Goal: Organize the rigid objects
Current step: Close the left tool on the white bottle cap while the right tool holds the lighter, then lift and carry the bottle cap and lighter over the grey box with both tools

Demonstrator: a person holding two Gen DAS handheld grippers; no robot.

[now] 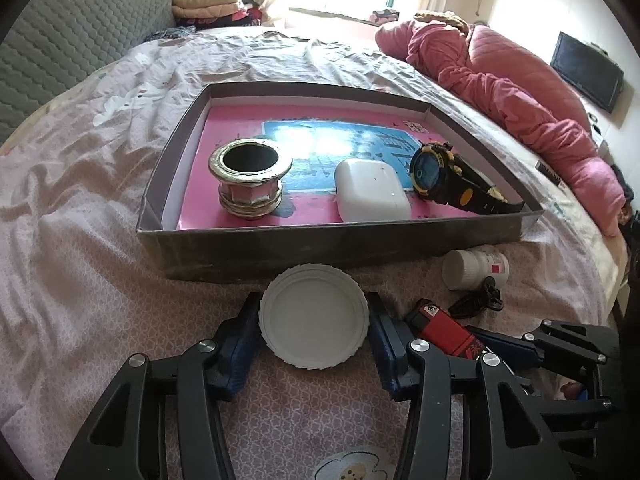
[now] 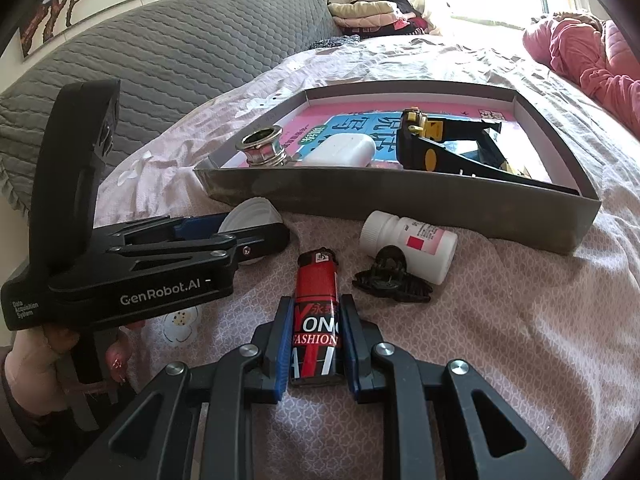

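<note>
My left gripper (image 1: 314, 320) is shut on a white ribbed jar lid (image 1: 314, 316), held just in front of the grey tray (image 1: 320, 244). The tray holds a metal threaded fitting (image 1: 250, 178), a white earbud case (image 1: 370, 190) and a black and yellow watch (image 1: 444, 178). My right gripper (image 2: 316, 336) is shut on a red and black lighter (image 2: 317, 316) that lies on the bed. A white pill bottle (image 2: 408, 242) and a black hair clip (image 2: 390, 276) lie beside it. The left gripper (image 2: 256, 236) shows at the left of the right wrist view.
The pink patterned bedsheet (image 1: 80, 200) covers the bed. A pink quilt (image 1: 520, 92) is bundled at the far right. A grey quilted headboard (image 2: 180, 52) stands at the left, with folded clothes (image 1: 212, 4) by the window.
</note>
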